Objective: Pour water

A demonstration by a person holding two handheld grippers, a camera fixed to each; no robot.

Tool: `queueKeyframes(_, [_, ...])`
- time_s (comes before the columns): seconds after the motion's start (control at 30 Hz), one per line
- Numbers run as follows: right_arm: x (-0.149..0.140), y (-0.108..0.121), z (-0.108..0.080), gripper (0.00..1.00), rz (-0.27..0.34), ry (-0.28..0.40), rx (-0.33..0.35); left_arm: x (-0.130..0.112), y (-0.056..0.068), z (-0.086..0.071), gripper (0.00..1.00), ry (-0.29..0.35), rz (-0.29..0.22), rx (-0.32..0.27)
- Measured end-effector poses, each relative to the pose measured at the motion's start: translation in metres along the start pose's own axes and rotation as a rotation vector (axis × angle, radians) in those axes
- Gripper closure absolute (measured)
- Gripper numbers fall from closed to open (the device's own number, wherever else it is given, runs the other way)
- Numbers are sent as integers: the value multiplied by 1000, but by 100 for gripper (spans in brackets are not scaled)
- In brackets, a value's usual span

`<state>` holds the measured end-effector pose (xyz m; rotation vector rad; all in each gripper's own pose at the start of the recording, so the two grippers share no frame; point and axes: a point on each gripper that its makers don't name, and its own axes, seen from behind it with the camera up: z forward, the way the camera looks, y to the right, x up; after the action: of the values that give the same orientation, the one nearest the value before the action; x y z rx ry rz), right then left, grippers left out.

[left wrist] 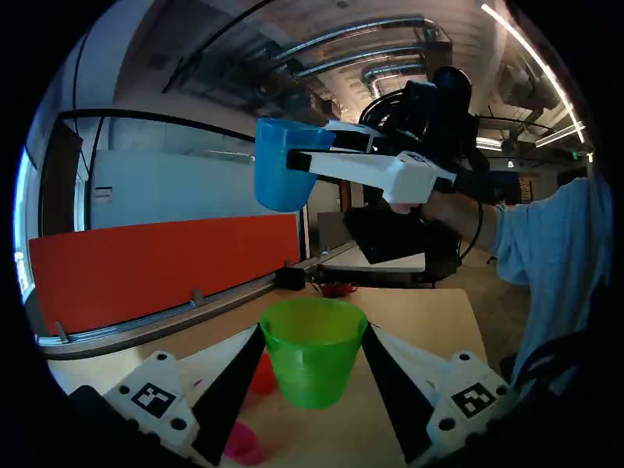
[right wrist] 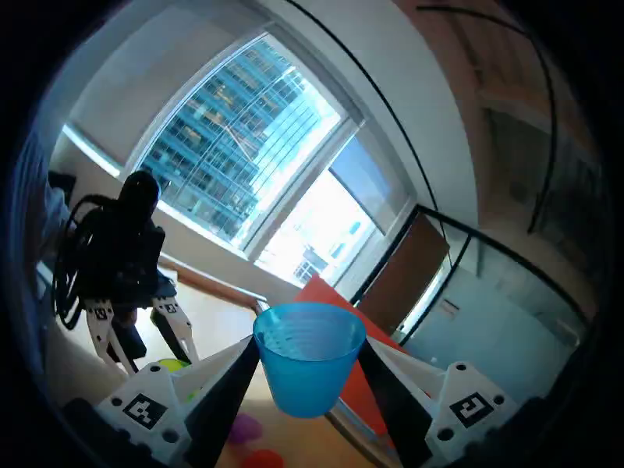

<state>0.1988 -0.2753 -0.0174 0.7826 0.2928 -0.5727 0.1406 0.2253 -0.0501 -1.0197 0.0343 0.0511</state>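
Note:
A translucent green cup (left wrist: 312, 363) stands upright between my left gripper's (left wrist: 312, 337) fingers, which press on both its sides, just above the wooden table (left wrist: 421, 312). Higher up and slightly left hangs a blue cup (left wrist: 282, 165), roughly upright, with my right gripper (left wrist: 292, 158) shut on it and a hand (left wrist: 437, 207) behind. In the right gripper view the blue cup (right wrist: 308, 366) sits gripped between my right gripper's (right wrist: 308, 351) fingers. The left gripper (right wrist: 152, 355) appears low at the left with a bit of the green cup (right wrist: 170, 364). I cannot tell whether either cup holds water.
A small red cup (left wrist: 264, 376) and a pink cup (left wrist: 242, 444) lie on the table under the left fingers. An orange divider panel (left wrist: 164, 265) runs along the table's far edge. The person's light sleeve (left wrist: 554, 249) is at the right. A big window (right wrist: 234, 171) lies behind.

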Motion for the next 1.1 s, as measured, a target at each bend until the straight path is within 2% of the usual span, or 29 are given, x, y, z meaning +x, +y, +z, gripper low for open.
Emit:
queueKeyframes(0.27, [4,-7,-1,10,325,9,39,5,-1,-3,13,3,3,6])
queueKeyframes(0.37, [4,-6,-2,10,422,7,51,6,-2,-4,13,4,1,8])
queueKeyframes(0.47, [2,-4,-4,10,472,3,55,6,-4,-5,13,4,-1,13])
queueKeyframes(0.67, [-4,-5,-7,10,482,-8,57,7,-6,-8,13,6,-7,21])
queueKeyframes(0.87, [-11,-3,-13,10,461,-20,45,5,-9,-13,13,3,-15,31])
queueKeyframes(1.1, [-22,-3,-23,10,462,-31,32,4,-18,-21,13,0,-40,54])
